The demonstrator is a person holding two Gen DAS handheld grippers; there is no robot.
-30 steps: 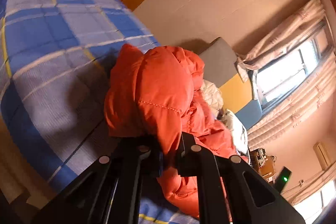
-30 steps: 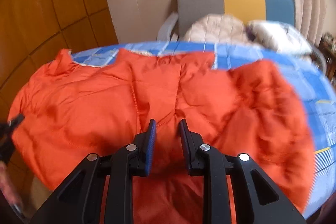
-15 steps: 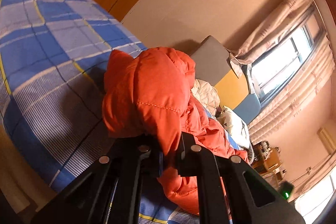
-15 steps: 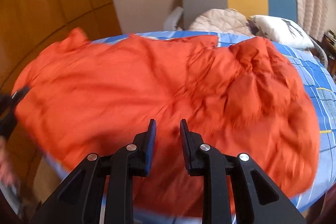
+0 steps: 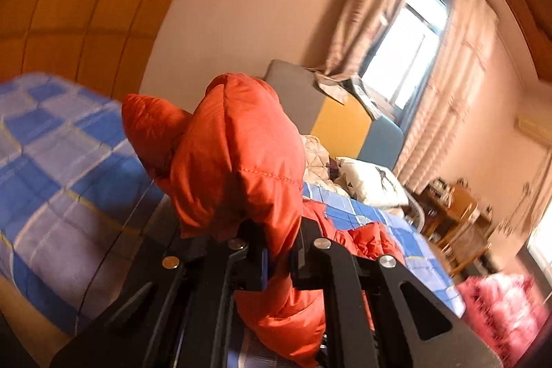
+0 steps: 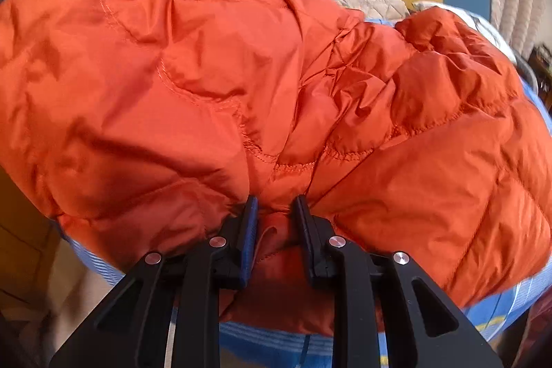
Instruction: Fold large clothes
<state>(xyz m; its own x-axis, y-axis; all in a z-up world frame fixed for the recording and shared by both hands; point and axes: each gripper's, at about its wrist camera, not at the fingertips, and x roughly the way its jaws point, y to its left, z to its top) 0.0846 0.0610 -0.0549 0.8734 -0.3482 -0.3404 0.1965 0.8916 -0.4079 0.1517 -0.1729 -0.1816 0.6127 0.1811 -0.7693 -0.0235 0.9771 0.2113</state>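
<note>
An orange puffer jacket (image 6: 241, 64) is lifted over a bed with a blue checked cover (image 5: 58, 168). My left gripper (image 5: 280, 256) is shut on a fold of the jacket (image 5: 238, 161), which bulges up over the fingers and hangs down below them. My right gripper (image 6: 275, 212) is shut on another edge of the jacket, with fabric pinched between the narrow jaws. The jacket fills most of the right wrist view and hides the bed under it.
A grey, yellow and blue headboard (image 5: 341, 123) stands at the far end with a white pillow (image 5: 371, 183) and a quilted blanket (image 6: 372, 0). A curtained window (image 5: 403, 57) is behind. A pink garment (image 5: 500, 309) lies at lower right. Wooden wall panels (image 5: 69, 6) are on the left.
Both grippers have raised the jacket off the bed. In the right wrist view it went from lying spread flat to bunched up close before the camera. The left view has swung toward the window.
</note>
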